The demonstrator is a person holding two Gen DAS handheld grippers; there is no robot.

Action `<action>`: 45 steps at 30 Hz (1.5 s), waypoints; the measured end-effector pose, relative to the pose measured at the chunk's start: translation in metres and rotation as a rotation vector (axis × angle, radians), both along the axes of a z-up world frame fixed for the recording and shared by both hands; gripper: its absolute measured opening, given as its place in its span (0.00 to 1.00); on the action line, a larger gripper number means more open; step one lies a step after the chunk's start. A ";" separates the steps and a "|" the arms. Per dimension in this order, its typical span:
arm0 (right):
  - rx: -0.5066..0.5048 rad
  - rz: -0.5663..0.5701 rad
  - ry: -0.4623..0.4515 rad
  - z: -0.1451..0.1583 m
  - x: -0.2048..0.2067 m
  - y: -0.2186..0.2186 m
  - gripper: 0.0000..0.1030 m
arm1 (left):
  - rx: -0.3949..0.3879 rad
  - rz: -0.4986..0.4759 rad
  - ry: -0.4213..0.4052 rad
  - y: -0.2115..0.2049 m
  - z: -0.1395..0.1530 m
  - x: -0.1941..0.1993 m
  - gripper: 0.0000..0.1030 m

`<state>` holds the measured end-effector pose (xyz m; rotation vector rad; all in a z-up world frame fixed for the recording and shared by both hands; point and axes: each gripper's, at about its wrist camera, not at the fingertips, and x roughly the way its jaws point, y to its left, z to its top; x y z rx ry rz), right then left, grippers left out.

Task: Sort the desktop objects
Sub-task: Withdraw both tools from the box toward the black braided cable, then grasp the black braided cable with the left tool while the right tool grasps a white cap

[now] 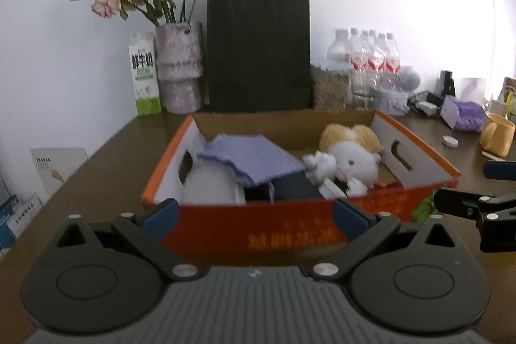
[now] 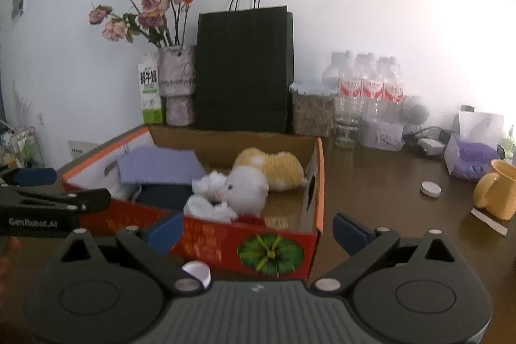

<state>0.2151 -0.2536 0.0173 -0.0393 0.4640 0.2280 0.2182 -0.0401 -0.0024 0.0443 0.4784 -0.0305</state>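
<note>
An orange cardboard box (image 1: 290,231) stands on the brown desk (image 1: 106,157). It holds a lilac cloth (image 1: 254,158), a white and yellow plush toy (image 1: 351,157), a dark item and white things. My left gripper (image 1: 254,215) is open and empty, just in front of the box's near wall. The box (image 2: 274,247) also shows in the right wrist view with the plush toy (image 2: 254,182). My right gripper (image 2: 258,228) is open and empty at the box's near right corner. A small white disc (image 2: 197,270) lies under its left finger.
Behind the box stand a vase of dried roses (image 1: 179,70), a milk carton (image 1: 145,73), a black paper bag (image 1: 258,47) and water bottles (image 1: 371,57). To the right are a yellow mug (image 2: 498,194), a purple tissue box (image 2: 471,158) and a white round lid (image 2: 430,190).
</note>
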 end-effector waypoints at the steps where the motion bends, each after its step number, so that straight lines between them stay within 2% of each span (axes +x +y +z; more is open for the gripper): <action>1: -0.001 0.001 0.007 -0.002 -0.002 -0.001 0.97 | -0.004 -0.004 0.012 -0.001 -0.002 -0.001 1.00; 17: -0.018 -0.014 0.113 -0.034 -0.015 -0.030 0.97 | -0.018 -0.101 0.205 -0.037 -0.027 -0.005 1.00; 26: -0.003 -0.015 0.151 -0.046 -0.012 -0.042 0.97 | 0.012 -0.090 0.302 -0.051 -0.041 0.006 1.00; 35: 0.008 0.002 0.158 -0.048 -0.012 -0.041 0.97 | -0.031 -0.082 0.337 -0.047 -0.042 0.009 1.00; 45: 0.011 0.005 0.159 -0.048 -0.013 -0.039 0.97 | -0.014 -0.096 0.360 -0.051 -0.047 0.010 1.00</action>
